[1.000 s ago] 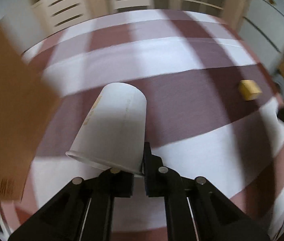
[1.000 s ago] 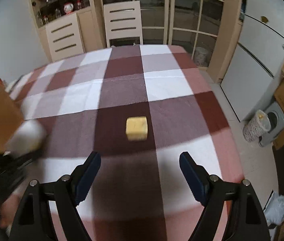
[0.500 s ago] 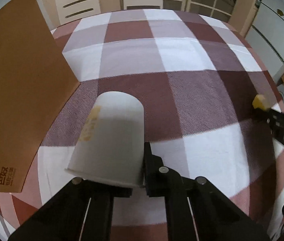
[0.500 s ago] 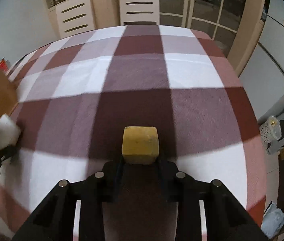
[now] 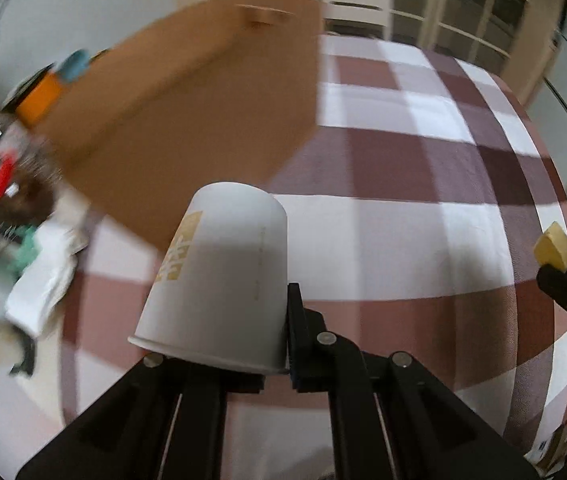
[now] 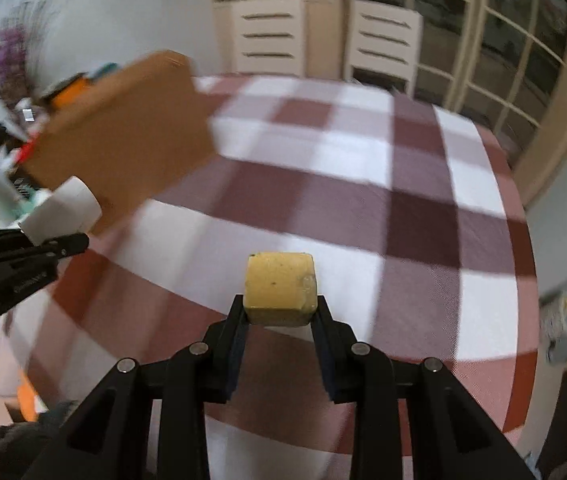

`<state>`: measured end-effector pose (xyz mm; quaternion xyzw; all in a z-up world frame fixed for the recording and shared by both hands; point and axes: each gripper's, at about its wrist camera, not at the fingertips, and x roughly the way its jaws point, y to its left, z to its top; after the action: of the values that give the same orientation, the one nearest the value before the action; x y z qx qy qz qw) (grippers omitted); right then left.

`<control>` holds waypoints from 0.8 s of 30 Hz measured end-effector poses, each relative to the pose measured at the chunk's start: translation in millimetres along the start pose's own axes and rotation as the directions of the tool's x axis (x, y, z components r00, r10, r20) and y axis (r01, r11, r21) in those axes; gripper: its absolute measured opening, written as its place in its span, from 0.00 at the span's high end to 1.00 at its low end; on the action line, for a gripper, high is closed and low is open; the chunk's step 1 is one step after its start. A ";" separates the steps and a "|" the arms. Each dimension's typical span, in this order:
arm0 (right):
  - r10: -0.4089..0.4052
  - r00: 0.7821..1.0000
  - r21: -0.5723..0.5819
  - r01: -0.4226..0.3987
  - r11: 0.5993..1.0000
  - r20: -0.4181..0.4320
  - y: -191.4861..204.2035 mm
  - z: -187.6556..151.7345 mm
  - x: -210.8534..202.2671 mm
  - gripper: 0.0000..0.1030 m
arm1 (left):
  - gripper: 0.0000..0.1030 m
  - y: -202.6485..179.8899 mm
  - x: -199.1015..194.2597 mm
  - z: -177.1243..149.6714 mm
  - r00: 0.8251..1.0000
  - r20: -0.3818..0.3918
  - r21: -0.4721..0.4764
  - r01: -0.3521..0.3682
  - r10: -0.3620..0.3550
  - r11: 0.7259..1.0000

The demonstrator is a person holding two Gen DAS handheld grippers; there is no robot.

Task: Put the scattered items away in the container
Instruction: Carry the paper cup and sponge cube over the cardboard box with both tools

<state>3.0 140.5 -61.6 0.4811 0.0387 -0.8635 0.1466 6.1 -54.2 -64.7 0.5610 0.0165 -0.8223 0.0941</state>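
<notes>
My left gripper is shut on the rim of a white paper cup with gold lettering, held upside down above the checked tablecloth. The cup also shows at the left of the right wrist view. My right gripper is shut on a yellow sponge cube, lifted off the table; the cube also shows at the right edge of the left wrist view. A brown cardboard box stands at the table's left, ahead of the cup, and shows in the right wrist view.
The table has a red, mauve and white checked cloth. Blurred clutter lies left of the box. White chairs and a glass door stand behind the table.
Both grippers have swung left toward the cardboard box, carrying the cup and the cube. The right gripper, which closed on the cube half a second ago, has lifted it.
</notes>
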 end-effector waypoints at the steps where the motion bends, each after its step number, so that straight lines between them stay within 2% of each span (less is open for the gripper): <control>1: 0.014 1.000 -0.018 -0.013 1.000 0.019 11.5 8.6 -5.4 0.69 | 0.92 11.6 -6.0 1.2 1.000 -0.003 -0.024 -0.009 0.009 1.000; 5: 0.071 0.994 -0.077 -0.065 0.995 0.082 51.2 42.7 -23.8 0.69 | 0.92 57.5 -34.4 13.4 0.999 0.006 -0.114 -0.030 0.031 0.993; 8: 0.120 0.984 -0.101 -0.107 0.989 0.129 77.1 71.0 -36.1 0.69 | 0.92 81.5 -53.4 30.5 0.998 0.022 -0.149 -0.058 0.062 0.987; 11: 0.139 0.975 -0.137 -0.115 0.984 0.176 100.0 97.8 -45.5 0.69 | 0.92 97.3 -70.1 51.1 0.996 0.044 -0.165 -0.074 0.082 0.983; 16: 0.157 0.959 -0.169 -0.119 0.978 0.234 128.3 132.4 -54.5 0.69 | 0.92 102.9 -84.4 78.1 0.992 0.080 -0.145 -0.084 0.096 0.986; 24: 0.141 0.958 -0.177 -0.098 0.979 0.248 144.6 158.1 -48.6 0.69 | 0.92 110.6 -76.6 99.9 0.994 0.081 -0.156 -0.058 0.071 0.986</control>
<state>-60.5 -19.8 74.5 0.3519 0.0603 -0.9024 0.2411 -39.6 -165.6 51.8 0.5164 0.0573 -0.8385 0.1641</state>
